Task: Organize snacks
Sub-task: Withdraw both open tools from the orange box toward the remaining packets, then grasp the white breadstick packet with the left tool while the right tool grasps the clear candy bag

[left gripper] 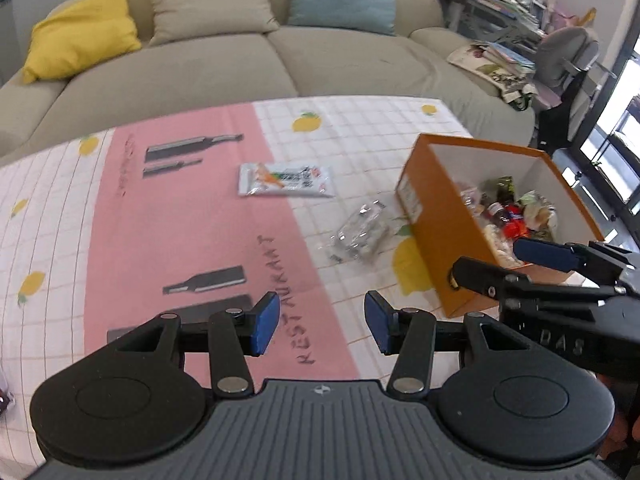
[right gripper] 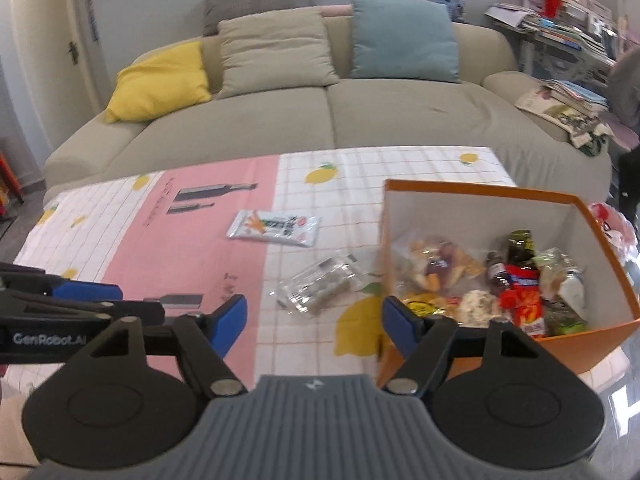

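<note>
Beyond the table I see a wide beige sofa (right gripper: 320,120) carrying a yellow cushion (right gripper: 160,84), a beige cushion (right gripper: 276,52) and a teal cushion (right gripper: 404,40). My table is covered by a checked lemon-print cloth (right gripper: 352,184) with a pink panel (right gripper: 192,240) down its middle. On the right side of the table sits an open orange box (right gripper: 600,240), white inside, already holding a jumble of snack packets; a red packet (right gripper: 520,300) lies near its front wall. Left of the box, just beside it, a clear plastic packet (right gripper: 320,284) lies flat on the cloth, and farther away, well apart from it, a white snack packet (right gripper: 276,227) straddles the edge of the pink panel. My left gripper (left gripper: 320,322) hovers over the near cloth with its blue pads (left gripper: 264,322) parted and nothing between them. My right gripper (right gripper: 314,320) hangs at the near left corner of the box, jaws likewise apart and empty.
</note>
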`<state>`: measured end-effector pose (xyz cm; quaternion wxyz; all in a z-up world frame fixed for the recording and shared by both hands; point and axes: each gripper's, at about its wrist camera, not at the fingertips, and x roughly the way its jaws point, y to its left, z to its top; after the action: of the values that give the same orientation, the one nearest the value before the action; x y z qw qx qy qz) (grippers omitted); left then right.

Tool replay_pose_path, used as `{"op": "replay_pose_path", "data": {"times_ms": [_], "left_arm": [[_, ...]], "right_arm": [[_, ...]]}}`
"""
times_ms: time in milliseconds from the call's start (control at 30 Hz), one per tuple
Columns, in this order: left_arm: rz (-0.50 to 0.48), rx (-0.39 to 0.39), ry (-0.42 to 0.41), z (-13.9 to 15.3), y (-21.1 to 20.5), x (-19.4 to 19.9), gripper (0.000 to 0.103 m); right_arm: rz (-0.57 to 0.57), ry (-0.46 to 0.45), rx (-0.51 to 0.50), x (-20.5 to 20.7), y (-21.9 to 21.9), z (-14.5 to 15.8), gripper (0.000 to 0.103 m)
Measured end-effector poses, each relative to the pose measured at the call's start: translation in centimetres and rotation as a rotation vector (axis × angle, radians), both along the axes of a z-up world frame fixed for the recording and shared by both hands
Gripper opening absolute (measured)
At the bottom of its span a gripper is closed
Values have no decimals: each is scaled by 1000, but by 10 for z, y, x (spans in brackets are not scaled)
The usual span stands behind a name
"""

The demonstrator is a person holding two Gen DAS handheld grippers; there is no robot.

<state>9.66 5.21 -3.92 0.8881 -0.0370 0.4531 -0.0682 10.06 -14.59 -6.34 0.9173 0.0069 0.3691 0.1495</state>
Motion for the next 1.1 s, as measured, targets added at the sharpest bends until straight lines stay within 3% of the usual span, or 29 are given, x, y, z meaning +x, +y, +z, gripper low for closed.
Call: {"op": "replay_pose_path", "data": {"times_ms": [200, 333, 500, 633, 767, 867, 1100], "left_arm": [[-2, -23, 34, -15, 18, 14, 58], [9, -2, 55, -28, 27, 33, 58], [25, -35, 77, -41, 49, 71, 58], [32, -3, 72, -51, 57, 106, 56], [16, 25, 49, -67, 58, 139, 54], [-18, 55, 50, -80, 56, 162, 54], [-32, 43, 77, -109, 64, 192, 54]], "right_arm": [[64, 33, -36, 11, 30, -19, 62], [41, 90, -37, 31, 44, -35, 62], [-3, 144, -23, 66, 63, -50, 62], [-59, 222, -19, 99, 71, -67, 62], [-149, 302, -16, 131, 75, -87, 69], [-217, 347, -30, 152, 77, -101, 79], [-294, 421, -66, 177, 82, -128, 79]]}}
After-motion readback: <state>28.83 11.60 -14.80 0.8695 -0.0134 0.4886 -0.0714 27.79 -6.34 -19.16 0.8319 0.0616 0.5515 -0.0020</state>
